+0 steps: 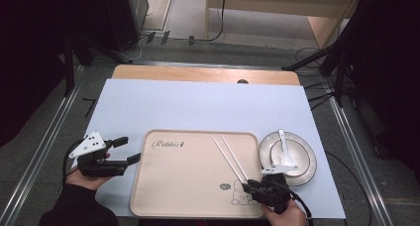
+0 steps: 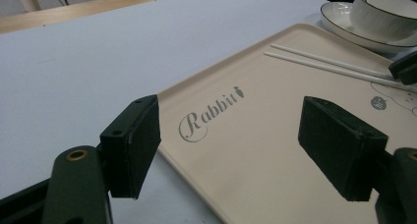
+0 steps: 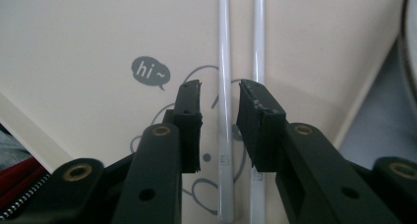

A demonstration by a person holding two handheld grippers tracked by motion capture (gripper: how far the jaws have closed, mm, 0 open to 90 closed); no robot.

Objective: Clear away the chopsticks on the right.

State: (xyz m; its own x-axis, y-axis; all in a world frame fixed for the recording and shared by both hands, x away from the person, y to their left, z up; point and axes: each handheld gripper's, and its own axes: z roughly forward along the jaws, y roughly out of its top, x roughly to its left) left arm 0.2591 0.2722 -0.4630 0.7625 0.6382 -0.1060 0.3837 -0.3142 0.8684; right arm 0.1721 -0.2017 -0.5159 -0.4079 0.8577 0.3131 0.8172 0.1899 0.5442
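Observation:
Two white chopsticks (image 1: 229,158) lie side by side on a beige tray (image 1: 188,186) printed "Rabbit". My right gripper (image 1: 249,188) hovers low over their near ends at the tray's front right. In the right gripper view its jaws (image 3: 220,94) stand a little apart. One chopstick (image 3: 224,57) runs through the gap untouched, and the other (image 3: 258,42) passes under the right pad. My left gripper (image 1: 130,149) rests just off the tray's left edge, open wide with nothing in it (image 2: 231,111). The left gripper view shows the tray (image 2: 275,150) and the chopsticks (image 2: 334,64) beyond it.
A white bowl (image 1: 291,155) with a white spoon (image 1: 283,142) sits on a plate (image 1: 309,169) just right of the tray. In the left gripper view the bowl (image 2: 383,15) is at the top right. A pale blue mat (image 1: 198,107) covers the table behind the tray.

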